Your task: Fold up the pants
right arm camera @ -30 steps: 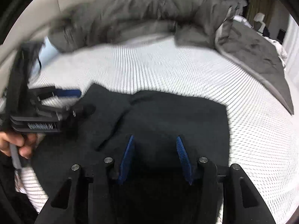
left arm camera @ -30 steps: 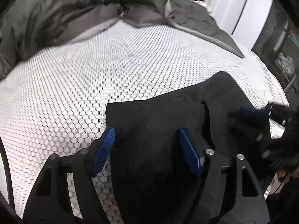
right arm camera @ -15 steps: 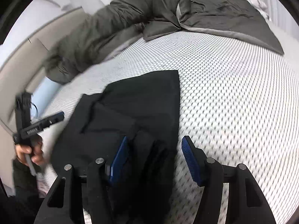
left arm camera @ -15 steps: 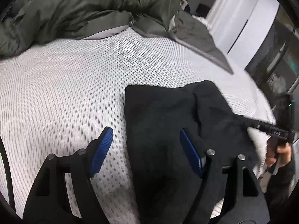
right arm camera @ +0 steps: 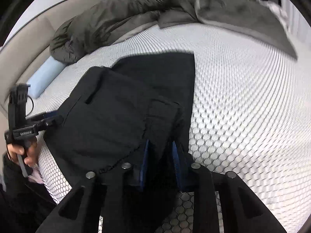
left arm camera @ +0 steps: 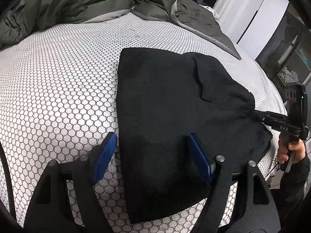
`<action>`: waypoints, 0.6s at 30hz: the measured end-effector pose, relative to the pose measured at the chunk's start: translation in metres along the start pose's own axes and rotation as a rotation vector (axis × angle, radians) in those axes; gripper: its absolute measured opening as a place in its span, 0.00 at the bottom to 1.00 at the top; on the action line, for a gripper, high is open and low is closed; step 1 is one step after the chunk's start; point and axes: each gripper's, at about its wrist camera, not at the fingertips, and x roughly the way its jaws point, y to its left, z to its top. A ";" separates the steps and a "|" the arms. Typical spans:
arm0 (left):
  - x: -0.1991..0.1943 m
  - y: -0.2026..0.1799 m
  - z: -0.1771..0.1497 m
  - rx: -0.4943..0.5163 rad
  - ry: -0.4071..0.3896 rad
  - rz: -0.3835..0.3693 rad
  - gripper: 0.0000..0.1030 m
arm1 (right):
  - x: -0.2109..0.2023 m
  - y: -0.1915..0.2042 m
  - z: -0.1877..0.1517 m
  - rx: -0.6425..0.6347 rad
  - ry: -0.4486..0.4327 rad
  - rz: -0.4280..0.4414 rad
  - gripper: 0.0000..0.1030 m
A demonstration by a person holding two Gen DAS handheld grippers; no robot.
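The black pants [left arm camera: 165,104] lie folded on the white honeycomb-patterned bed [left arm camera: 58,81]. My left gripper [left arm camera: 152,155] is open, its blue pads astride the pants' near left edge, holding nothing. In the right wrist view the pants [right arm camera: 126,106] spread ahead, and my right gripper [right arm camera: 160,155] is shut on a bunched fold of the cloth near the corner. The right gripper also shows in the left wrist view [left arm camera: 256,114] at the pants' far right edge. The left gripper shows in the right wrist view [right arm camera: 48,119], open beside the pants.
A rumpled grey-green duvet [left arm camera: 77,0] is heaped along the far side of the bed [right arm camera: 243,106]. A light blue pillow [right arm camera: 44,73] lies by the beige headboard [right arm camera: 23,44]. A white wardrobe [left arm camera: 252,9] and dark shelves [left arm camera: 291,58] stand beyond the bed's right edge.
My right gripper has closed on a fold of the pants at their corner. Both grippers have shifted, so the pants sit more to the centre of each view. The left gripper stays open.
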 end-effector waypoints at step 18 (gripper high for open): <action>0.030 0.032 0.051 -0.098 0.007 -0.054 0.43 | 0.029 -0.025 0.044 0.228 -0.074 0.144 0.33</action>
